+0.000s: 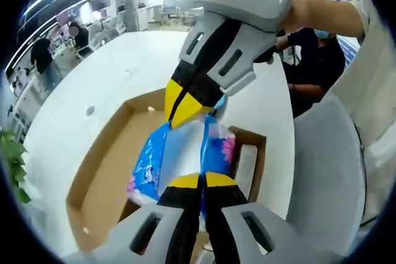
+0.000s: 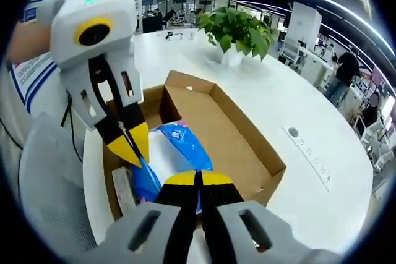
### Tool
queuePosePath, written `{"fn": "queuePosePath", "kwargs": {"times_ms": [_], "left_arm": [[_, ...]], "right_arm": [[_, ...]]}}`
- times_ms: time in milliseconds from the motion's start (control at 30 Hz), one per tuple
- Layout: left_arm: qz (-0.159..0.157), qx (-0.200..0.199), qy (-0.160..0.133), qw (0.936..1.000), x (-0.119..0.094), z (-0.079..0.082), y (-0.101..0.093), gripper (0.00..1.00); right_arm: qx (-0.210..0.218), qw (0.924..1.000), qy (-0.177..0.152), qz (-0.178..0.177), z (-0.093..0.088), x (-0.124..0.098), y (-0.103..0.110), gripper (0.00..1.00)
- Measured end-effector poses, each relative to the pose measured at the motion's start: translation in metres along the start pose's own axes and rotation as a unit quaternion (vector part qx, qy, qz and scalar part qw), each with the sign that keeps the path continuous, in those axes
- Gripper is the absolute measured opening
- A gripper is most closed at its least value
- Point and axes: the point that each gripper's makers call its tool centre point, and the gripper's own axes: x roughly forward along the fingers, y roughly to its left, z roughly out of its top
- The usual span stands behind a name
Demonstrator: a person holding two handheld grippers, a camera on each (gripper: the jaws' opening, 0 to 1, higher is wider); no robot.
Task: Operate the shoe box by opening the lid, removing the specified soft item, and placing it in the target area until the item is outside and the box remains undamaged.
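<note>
The soft packet (image 2: pixel 179 143) lies in the open box (image 2: pixel 247 153), which sits on the table (image 2: pixel 309 109); a plant (image 2: pixel 238 29) stands behind the box. Both grippers (image 1: pixel 201 180) (image 2: pixel 198 183) meet at the packet from opposite ends.

both claws point toward each other, tips nearly meeting. the left claw (image 1: pixel 202 180) rises from the bottom of the left gripper view with its yellow-tipped jaws pressed together. the right claw (image 2: pixel 198 179) is likewise closed in the right gripper view. a bare forearm (image 1: pixel 325 13) reaches in behind the right claw.
</note>
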Motion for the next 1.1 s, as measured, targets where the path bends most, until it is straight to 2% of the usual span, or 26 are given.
{"fn": "queuePosePath", "kwargs": {"times_ms": [300, 467, 600, 800, 1100], "left_arm": [[0.005, 0.015, -0.005, 0.9999, -0.016, 0.029, -0.010, 0.00], [0.002, 0.025, -0.013, 0.9996, -0.020, 0.049, -0.018, 0.00], [-0.004, 0.033, -0.021, 0.9992, -0.016, 0.064, -0.027, 0.00], [-0.018, 0.050, -0.022, 0.9983, -0.007, 0.077, -0.040, 0.00], [-0.039, 0.078, -0.024, 0.9959, 0.014, 0.105, -0.056, 0.00]], "right_arm": [[-0.012, 0.9998, -0.012, -0.004, 0.013, -0.030, -0.005, 0.00], [-0.016, 0.9997, -0.015, -0.007, 0.013, -0.046, -0.009, 0.00], [-0.007, 0.9999, -0.009, -0.010, 0.004, -0.058, -0.014, 0.00], [0.003, 0.9997, -0.011, -0.023, -0.008, -0.076, -0.022, 0.00], [0.018, 0.9988, -0.009, -0.045, -0.031, -0.101, -0.036, 0.00]]}}
